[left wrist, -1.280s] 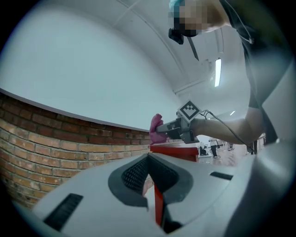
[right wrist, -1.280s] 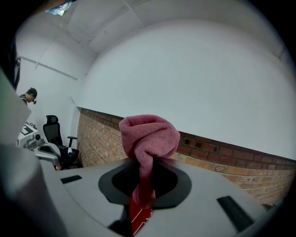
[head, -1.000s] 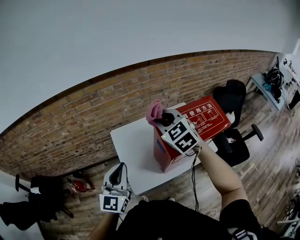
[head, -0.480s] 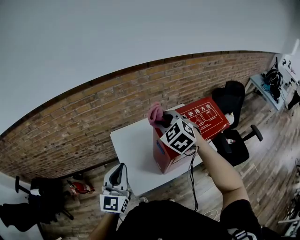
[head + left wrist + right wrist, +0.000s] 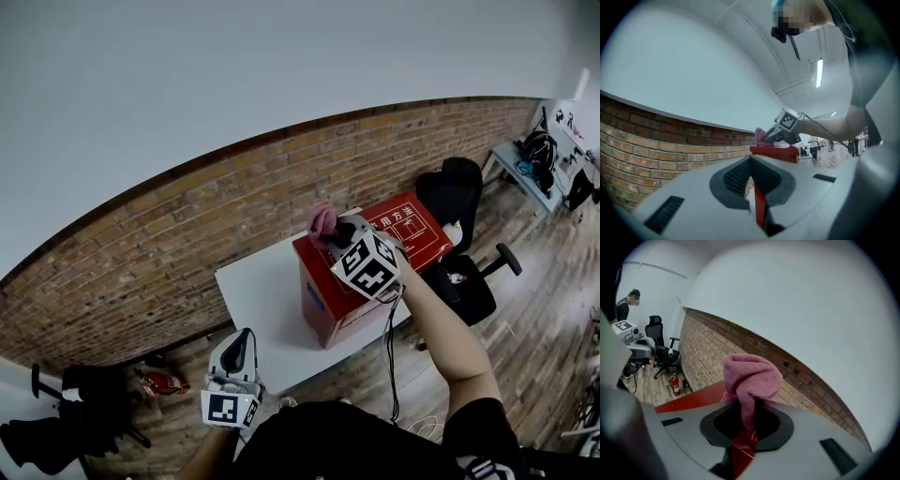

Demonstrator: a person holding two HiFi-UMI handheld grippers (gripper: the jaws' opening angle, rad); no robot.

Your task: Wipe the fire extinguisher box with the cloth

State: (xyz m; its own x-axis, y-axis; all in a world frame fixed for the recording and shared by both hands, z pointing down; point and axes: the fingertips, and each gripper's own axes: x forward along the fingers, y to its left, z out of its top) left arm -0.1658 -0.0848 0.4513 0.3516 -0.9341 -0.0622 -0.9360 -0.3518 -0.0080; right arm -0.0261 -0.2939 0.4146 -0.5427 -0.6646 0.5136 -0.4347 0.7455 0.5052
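The right gripper [image 5: 743, 439] has its jaws clamped on a bunched pink terry cloth [image 5: 751, 373]. The cloth rises just ahead of the jaws, over the top edge of the red rectangular fire extinguisher box [image 5: 323, 295], which stands on the white table [image 5: 253, 291]. The left gripper [image 5: 752, 187] has its jaws pressed together on nothing, and the box lies well ahead of them.

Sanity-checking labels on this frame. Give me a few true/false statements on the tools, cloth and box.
1. The right tool is shut on the pink cloth: true.
2. The left tool steadies the fire extinguisher box: false; it is shut, empty, low by the white table, clear of the box.
3. The box stands on the table: true.
4. The cloth is on the box's front face: false; it is at the top's far-left corner.
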